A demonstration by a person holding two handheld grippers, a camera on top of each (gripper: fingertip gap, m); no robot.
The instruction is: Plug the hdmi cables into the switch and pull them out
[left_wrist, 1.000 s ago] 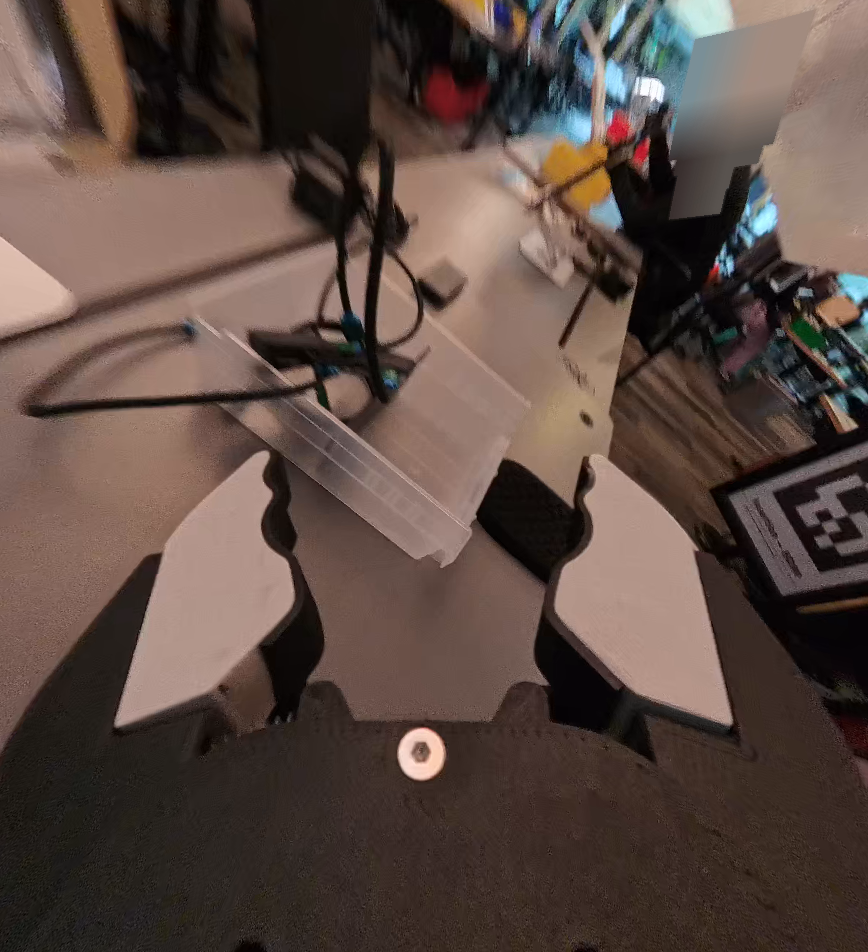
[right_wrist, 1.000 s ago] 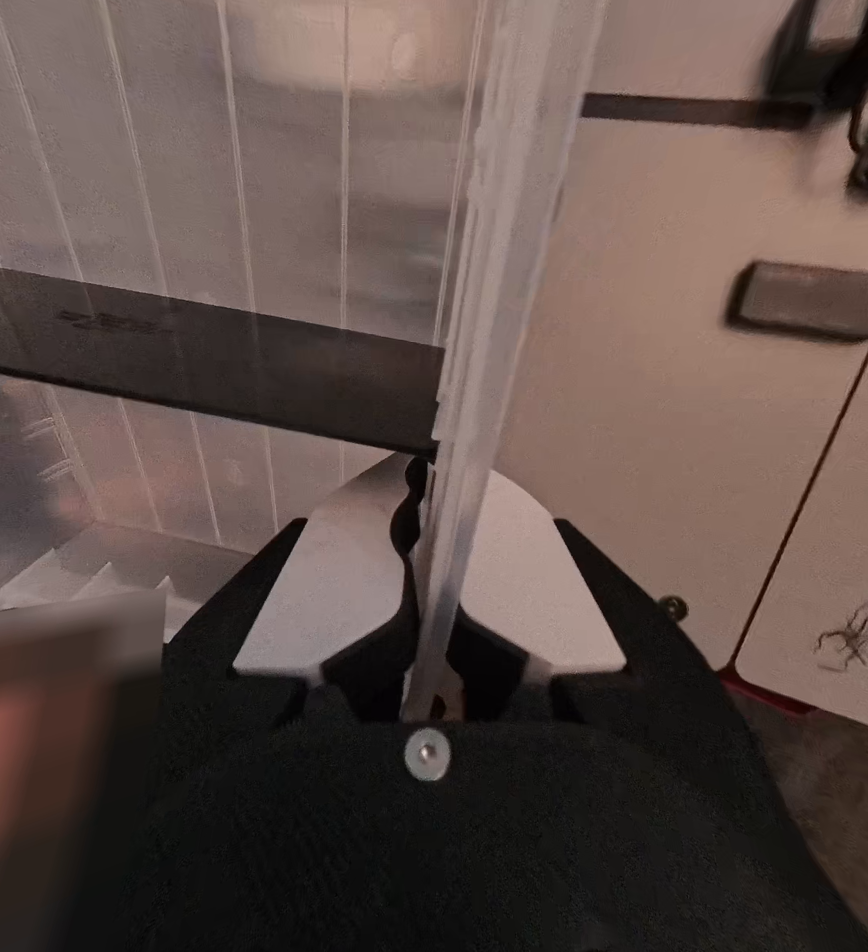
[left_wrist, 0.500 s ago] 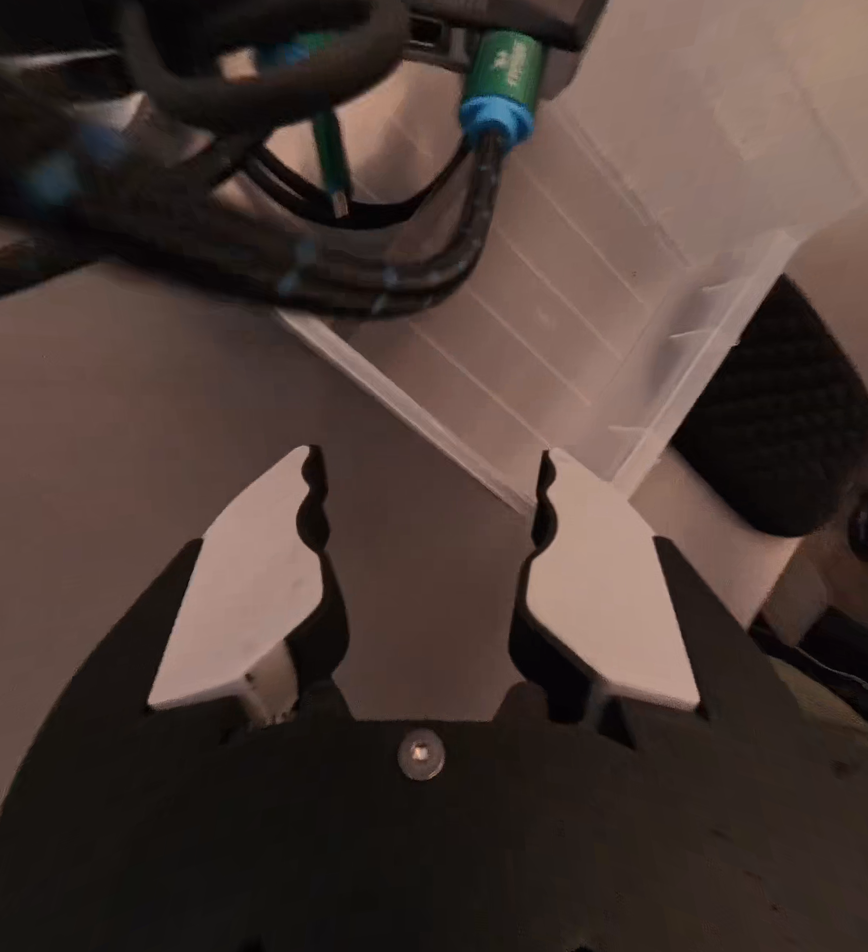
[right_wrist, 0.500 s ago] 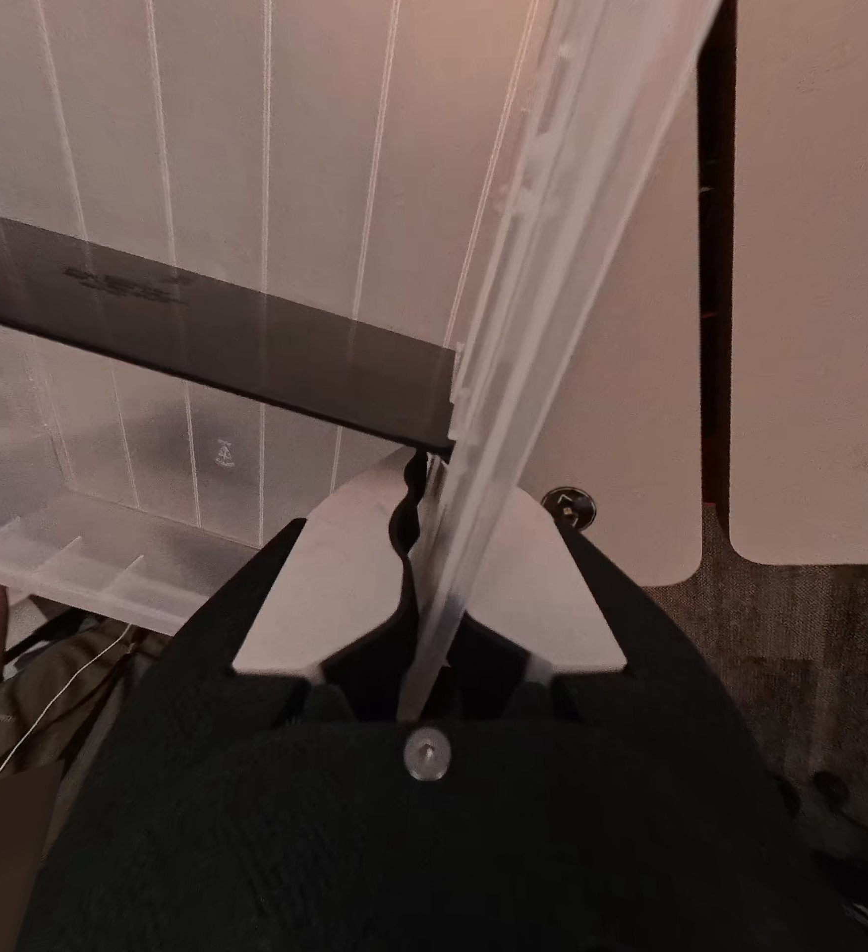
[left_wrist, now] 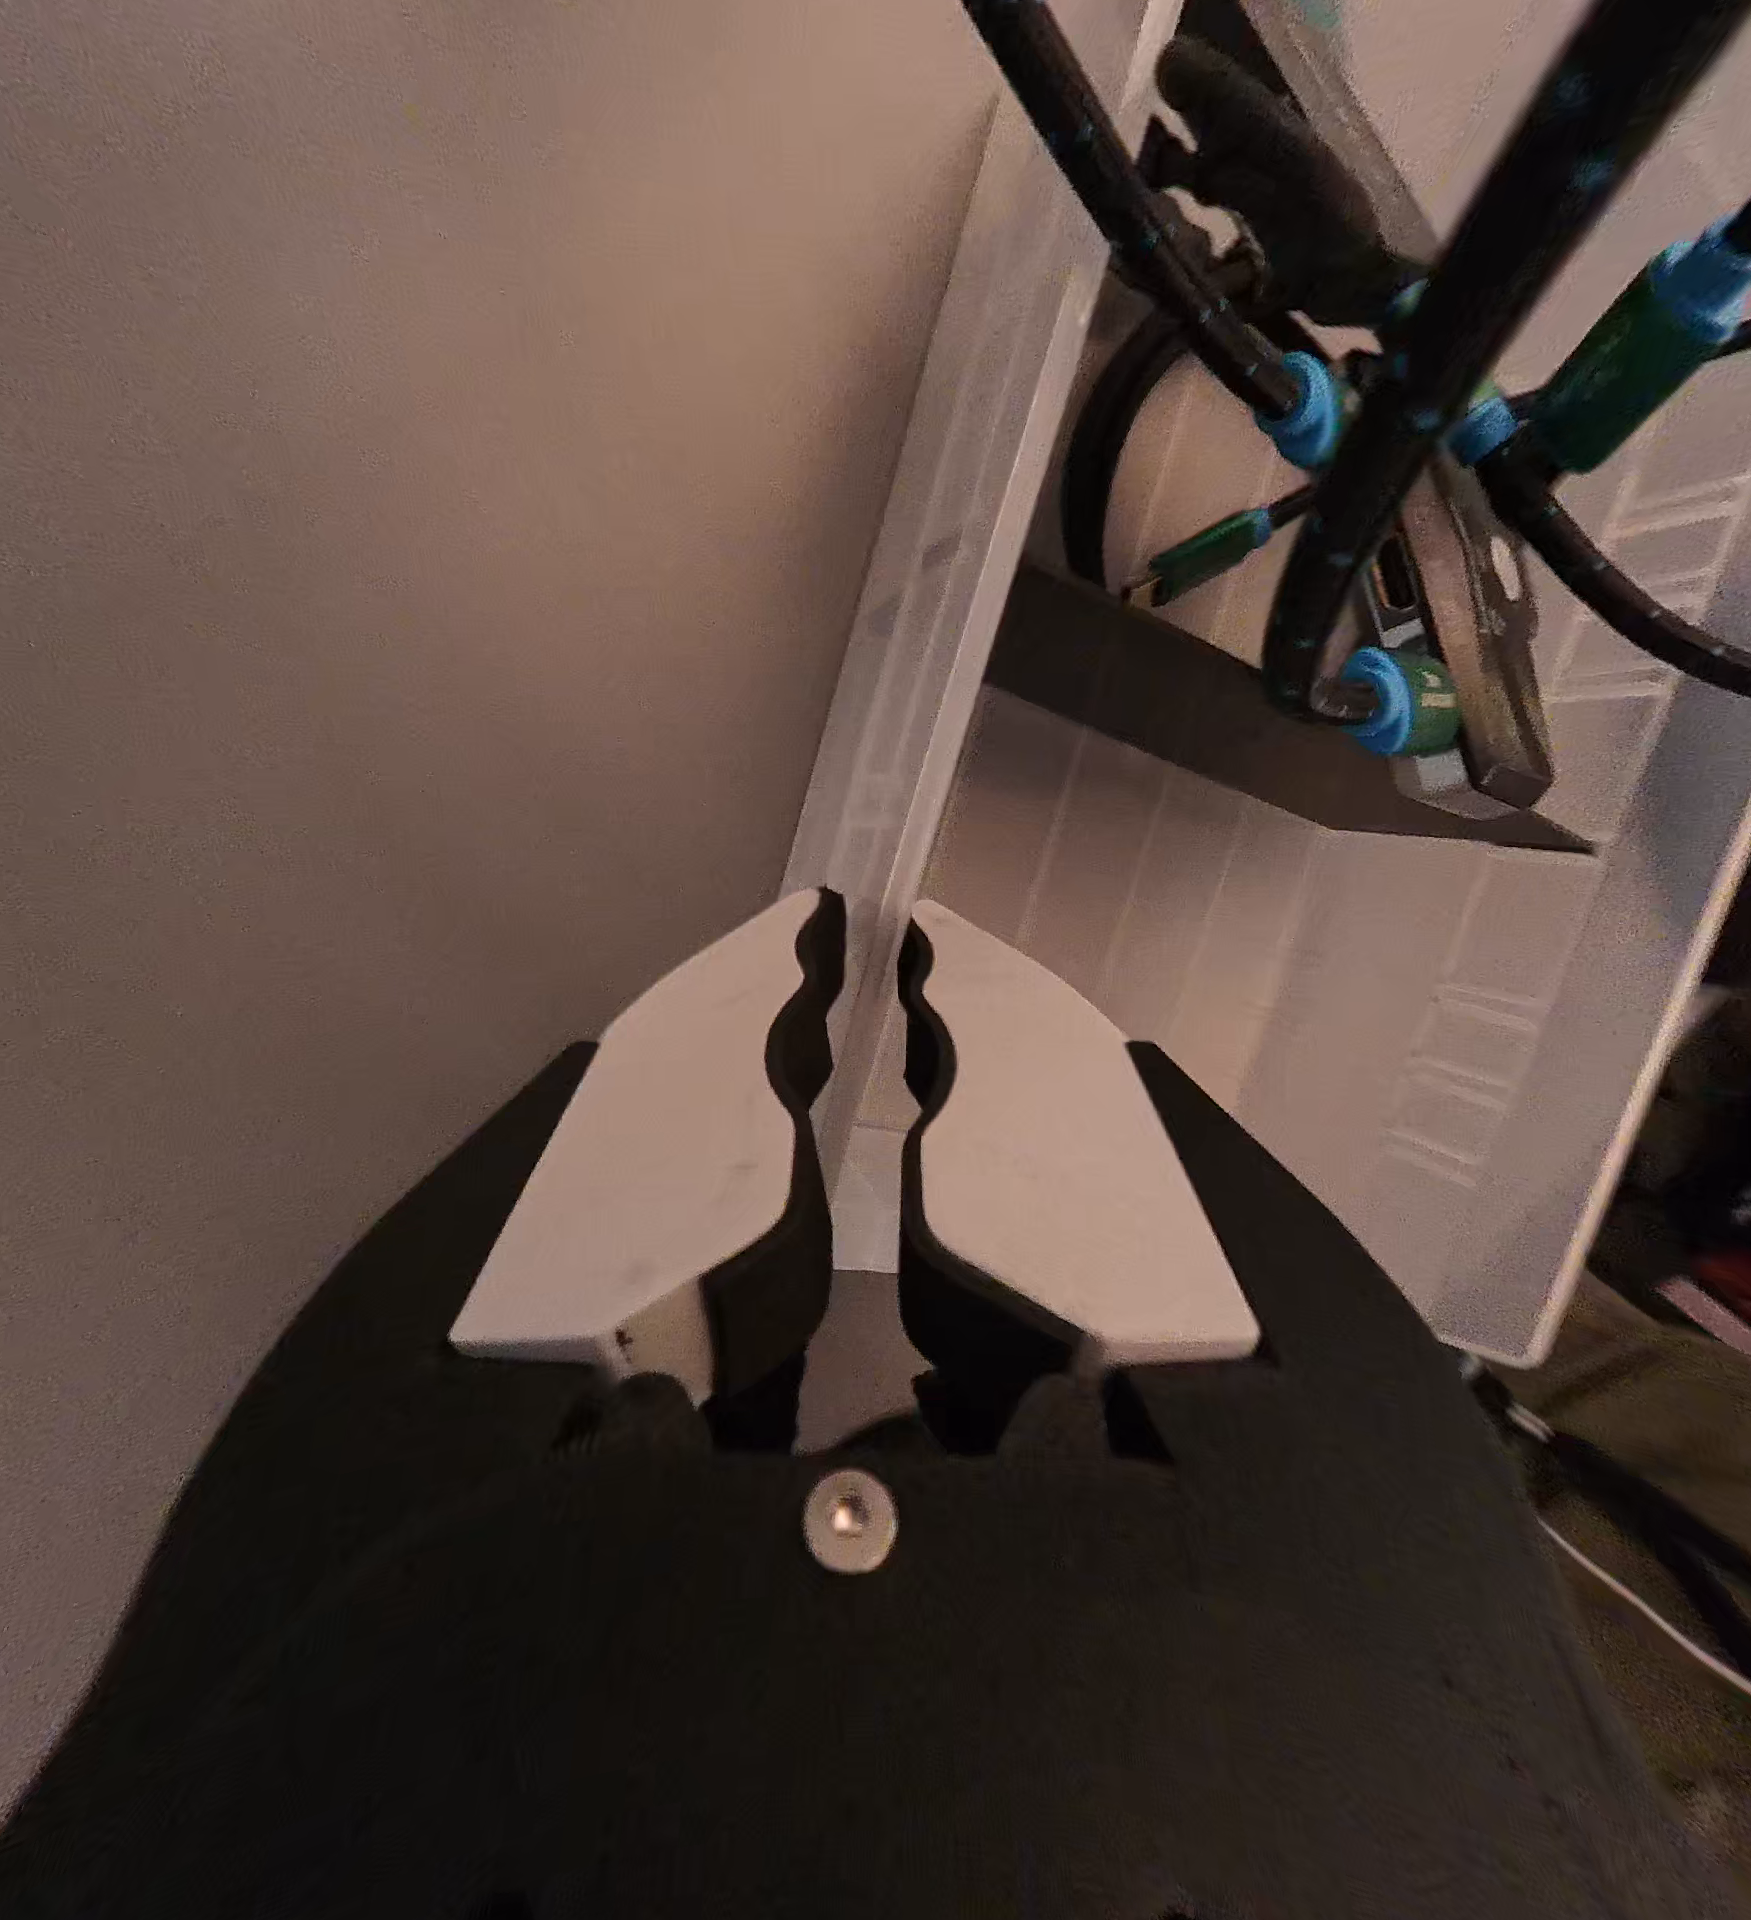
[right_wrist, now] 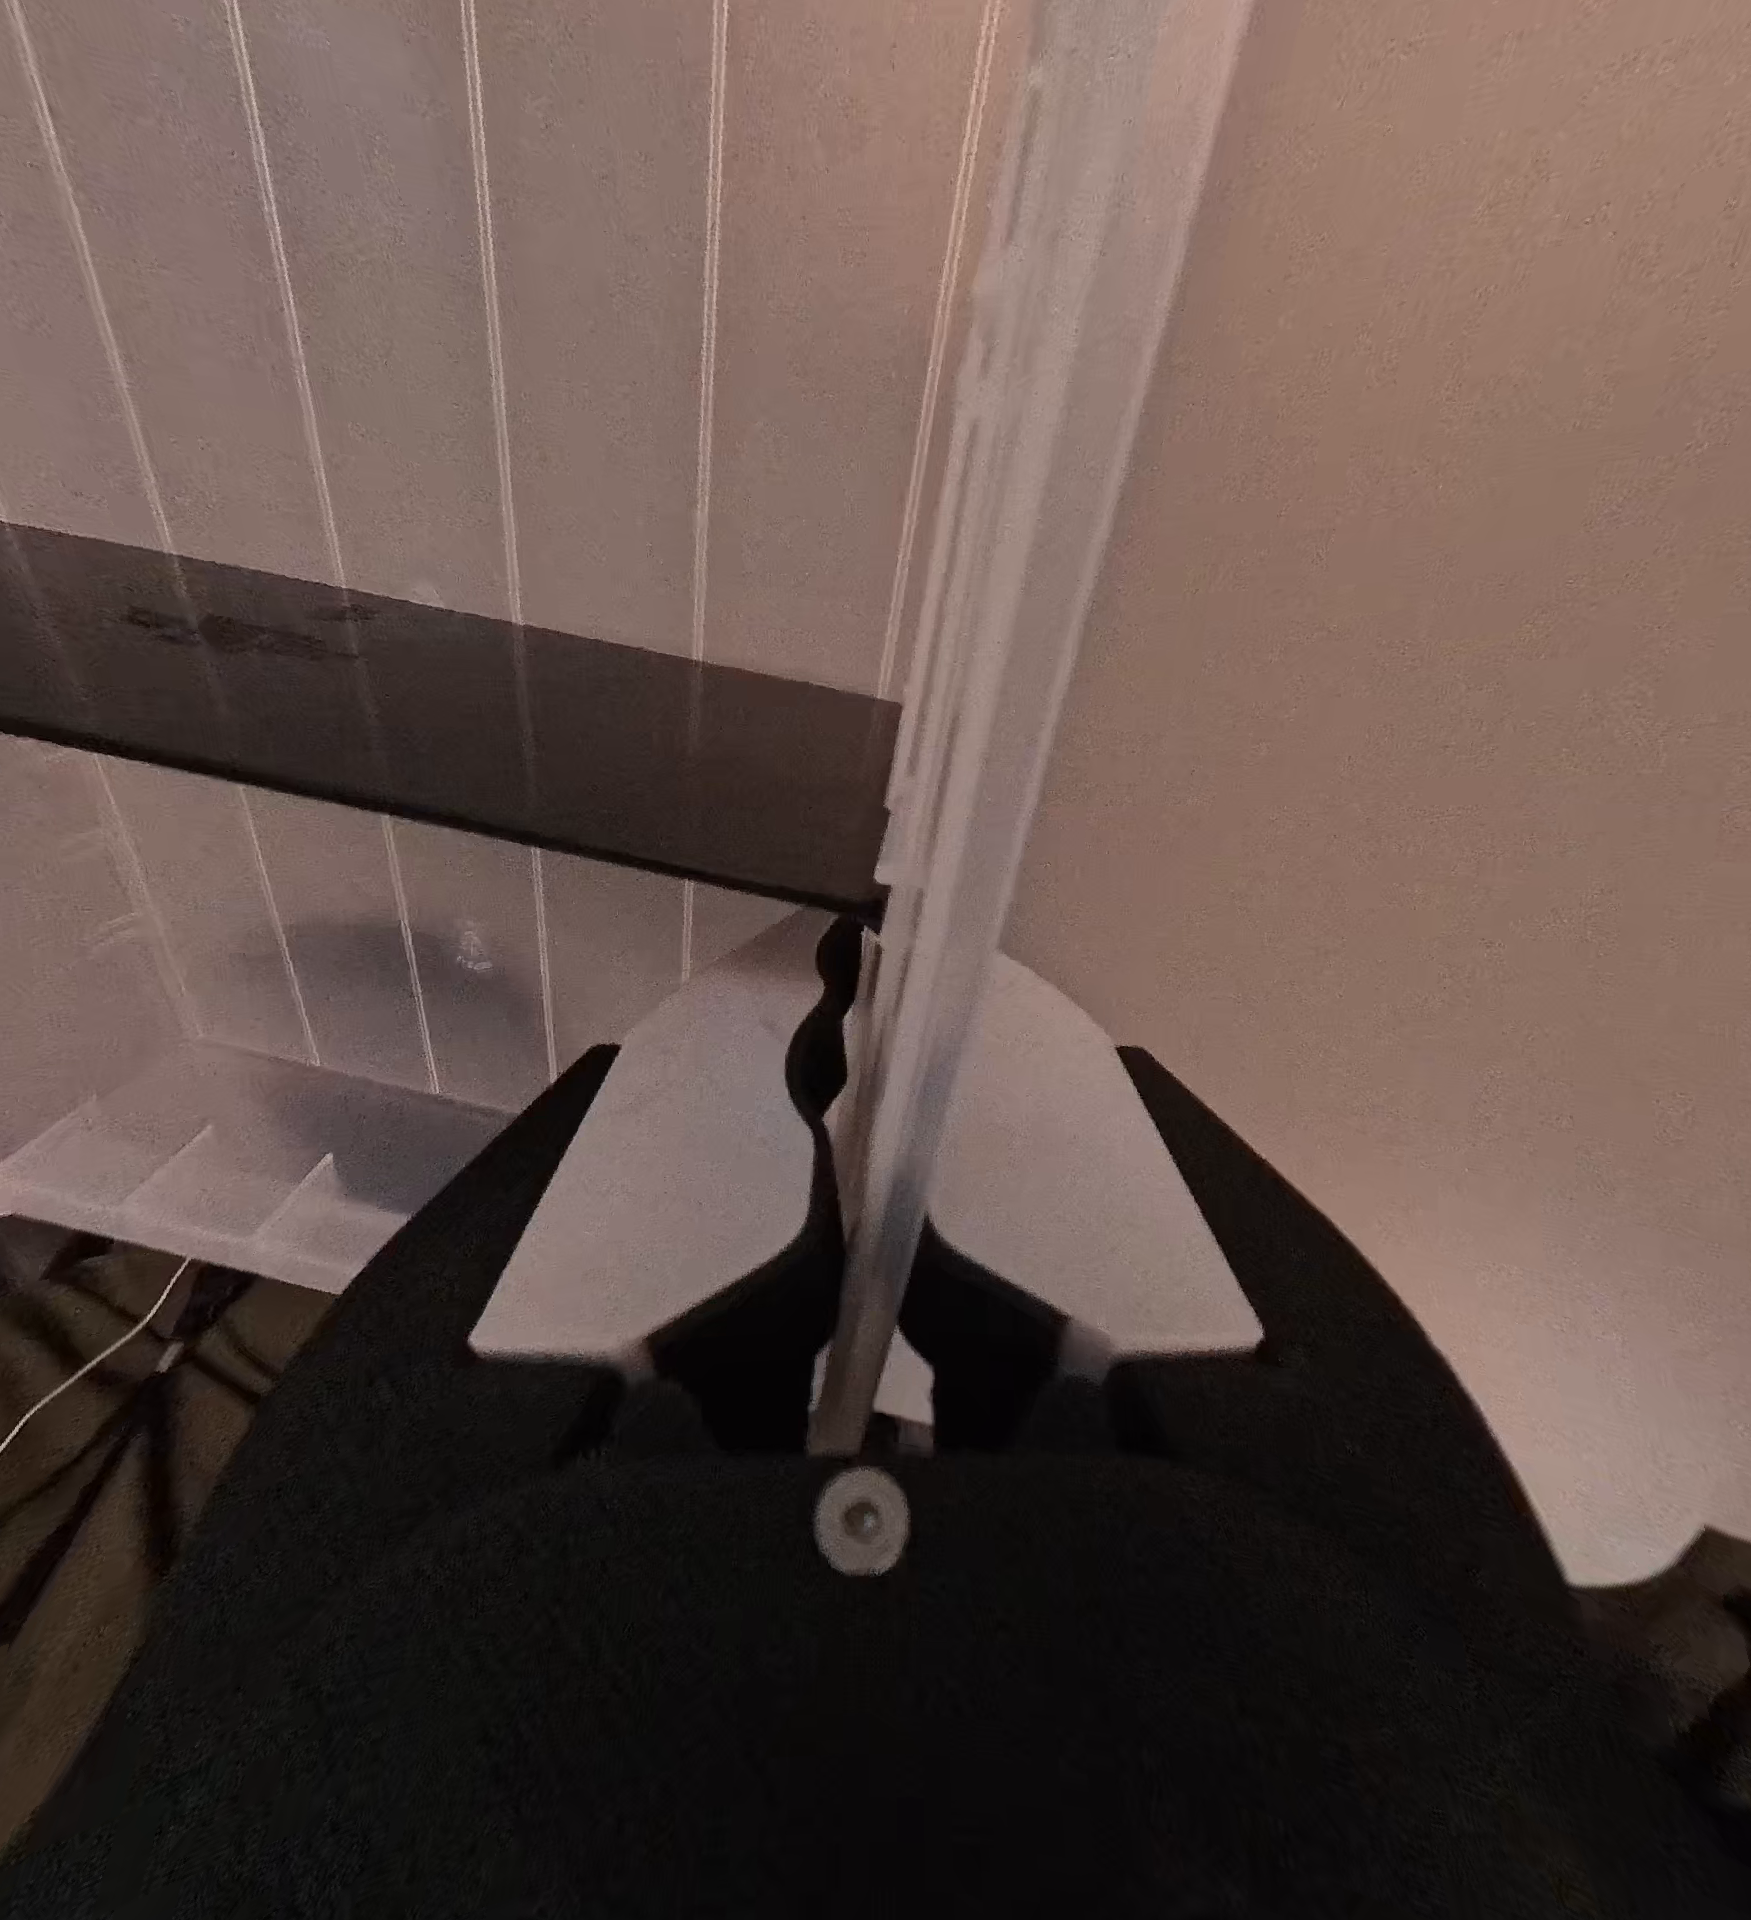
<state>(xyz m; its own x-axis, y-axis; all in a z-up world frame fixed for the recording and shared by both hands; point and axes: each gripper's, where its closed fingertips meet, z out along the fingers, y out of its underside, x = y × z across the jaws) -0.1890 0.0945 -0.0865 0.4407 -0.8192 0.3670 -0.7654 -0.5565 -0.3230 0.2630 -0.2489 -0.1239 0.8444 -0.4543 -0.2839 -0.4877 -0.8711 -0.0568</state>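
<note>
A clear plastic tray [left_wrist: 1255, 997] holds black braided HDMI cables [left_wrist: 1141, 208] with blue collars and green plugs [left_wrist: 1619, 364], and a grey metal switch [left_wrist: 1473, 644]. One green plug [left_wrist: 1203, 551] lies loose; another [left_wrist: 1401, 707] sits at the switch's end. My left gripper [left_wrist: 871, 920] is shut on the tray's left rim [left_wrist: 954, 520]. My right gripper [right_wrist: 902, 935] is shut on the tray's opposite rim [right_wrist: 1037, 416]. In the right wrist view the tray's ribbed bottom [right_wrist: 435, 312] fills the left side; cables and switch are hidden there.
The beige table top [left_wrist: 331, 520] lies beside the tray, also in the right wrist view [right_wrist: 1473, 623]. A dark strip [right_wrist: 435, 707] shows through the tray's bottom. Floor with a thin white cable [right_wrist: 50, 1382] lies past the table's edge [left_wrist: 1733, 1714].
My left gripper has moved up to the tray's rim and shut on it; it was open before. My right gripper has stayed shut on the other rim while the tray shifted over the table.
</note>
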